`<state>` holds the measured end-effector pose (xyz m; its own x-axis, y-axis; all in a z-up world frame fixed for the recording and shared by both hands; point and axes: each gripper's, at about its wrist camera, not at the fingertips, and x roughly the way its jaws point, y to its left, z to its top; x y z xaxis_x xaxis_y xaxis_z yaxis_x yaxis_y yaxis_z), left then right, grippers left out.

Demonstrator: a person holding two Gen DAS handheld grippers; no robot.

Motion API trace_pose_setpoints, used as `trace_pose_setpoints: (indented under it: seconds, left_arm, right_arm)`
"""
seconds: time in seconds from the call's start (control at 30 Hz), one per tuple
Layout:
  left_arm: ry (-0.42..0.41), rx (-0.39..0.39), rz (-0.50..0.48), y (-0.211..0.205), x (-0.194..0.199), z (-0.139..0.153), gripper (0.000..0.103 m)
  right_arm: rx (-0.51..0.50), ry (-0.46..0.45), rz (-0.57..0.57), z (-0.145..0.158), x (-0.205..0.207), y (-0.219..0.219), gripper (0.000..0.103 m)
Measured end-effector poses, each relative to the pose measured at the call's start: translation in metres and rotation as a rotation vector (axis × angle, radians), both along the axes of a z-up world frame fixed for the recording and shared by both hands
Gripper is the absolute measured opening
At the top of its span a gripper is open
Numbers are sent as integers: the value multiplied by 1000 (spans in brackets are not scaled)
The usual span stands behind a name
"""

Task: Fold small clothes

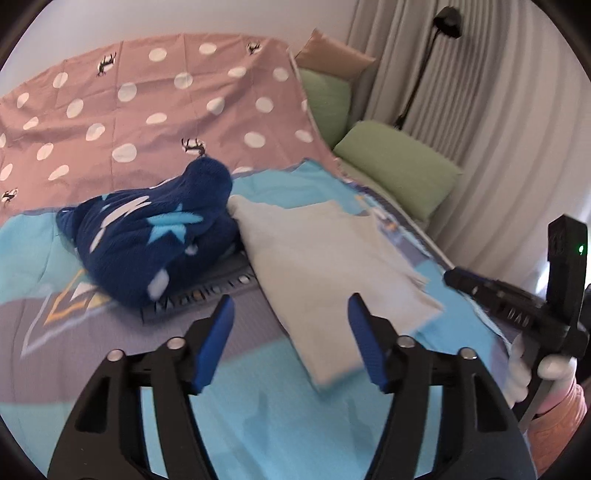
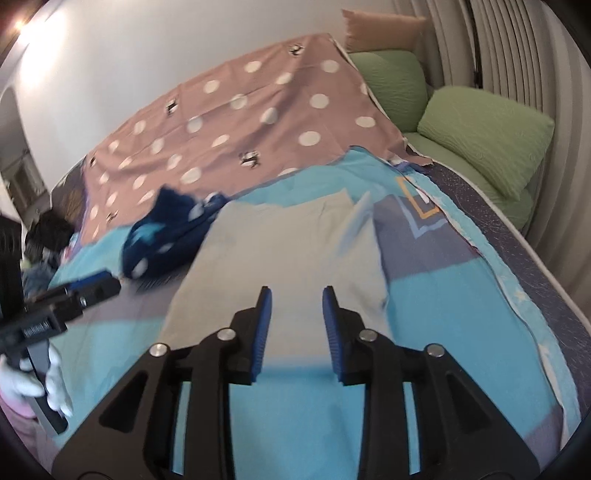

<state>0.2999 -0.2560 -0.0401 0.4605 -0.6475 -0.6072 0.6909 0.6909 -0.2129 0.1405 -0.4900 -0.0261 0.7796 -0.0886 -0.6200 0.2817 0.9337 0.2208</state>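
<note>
Pale garment: a cream cloth [image 1: 332, 266], thin and smooth, folded into a long flat rectangle, lying on the bed; its far end shows an overlapped layer with a slanted edge.
Fleece bundle: a navy garment [image 1: 155, 236], thick and fuzzy, printed with white and light-blue stars, heaped in a rounded lump touching the left edge of the pale garment.
My left tongs [image 1: 291, 343]: black plastic arms with ribbed blue pads, spread wide and gripping nothing; they hang over the near left corner of the pale garment, the right pad just above its edge.
My right tongs [image 2: 297, 332]: same build, pads parted to a moderate gap with nothing between them, hovering above the near end of the pale garment [image 2: 280, 258]. Motion blur keeps me from telling whether the tips touch the cloth.
Bed cover: a turquoise sheet [image 2: 436, 295] under the pale garment, smooth, with grey-purple blocks and an orange outline.
Dotted sheet: a dusty-pink cloth [image 1: 147, 110] beyond the pale garment, creased in squares, with white round spots and small black animal figures.
Pillows: two green ones [image 2: 487, 136], puffy with a rippled weave, to the far right of the pale garment, a peach cushion [image 2: 380, 29] behind them.
Curtain: pale pleated fabric [image 1: 498, 92] behind the pillows.
</note>
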Motion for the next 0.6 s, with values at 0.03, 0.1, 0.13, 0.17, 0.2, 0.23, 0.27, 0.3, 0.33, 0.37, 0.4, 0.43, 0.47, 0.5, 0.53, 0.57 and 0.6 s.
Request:
trace_pose_setpoints:
  seconds: [0.03,0.1,0.13,0.17,0.2,0.23,0.27,0.3,0.33,0.37,0.4,0.43,0.47,0.5,0.53,0.57,0.6]
  left_arm:
    - [-7,-8,-3,5,-10,4,75]
    - [-38,-18,-3,20,-41,16,87]
    - [-57,-13,4,26,-50,20,93]
    - [-105,10,24,35,-68,27,95]
    - [-138,29,40,39,-78,30,98]
    - [-183,56,68,46,-90,34,102]
    - [-234,83,108,54,-106,38,102]
    - [-258,91,129,61,-117,41,102]
    - [-274,92,156,71,-132,43,102]
    - [-272,89,181,78,-141,45,102]
    - [-267,93,208,85,-149,47,102]
    - [-266,106,251,93,-158,47,102]
    - [-270,120,286,99,-165,49,102]
    - [-281,132,321,105,-173,50,102]
    - [-296,142,352,110,-180,52,102]
    - [-320,144,380,115,-191,54,102]
    - [-334,140,392,120,-200,57,102]
  right_arm:
    - [-3,-4,8,3,-9,8,32]
    - [10,-17,18,13,-36,28,36]
    - [23,-21,18,17,-49,36,38]
    - [34,-26,18,20,-59,42,42]
    - [49,-37,18,23,-72,51,46]
    - [51,-43,22,25,-83,59,48]
    - [44,-43,26,27,-90,67,51]
    - [28,-41,25,27,-99,76,58]
    - [10,-38,19,28,-109,86,61]
    - [-9,-38,10,29,-119,98,67]
    - [-18,-44,7,31,-128,107,69]
    - [-23,-53,9,33,-138,117,70]
    - [-26,-57,10,36,-145,125,73]
    - [-33,-59,8,38,-151,132,76]
    - [-47,-60,4,41,-156,138,78]
    - [-66,-61,-3,44,-162,144,80]
    - [-84,-62,-12,47,-166,148,81]
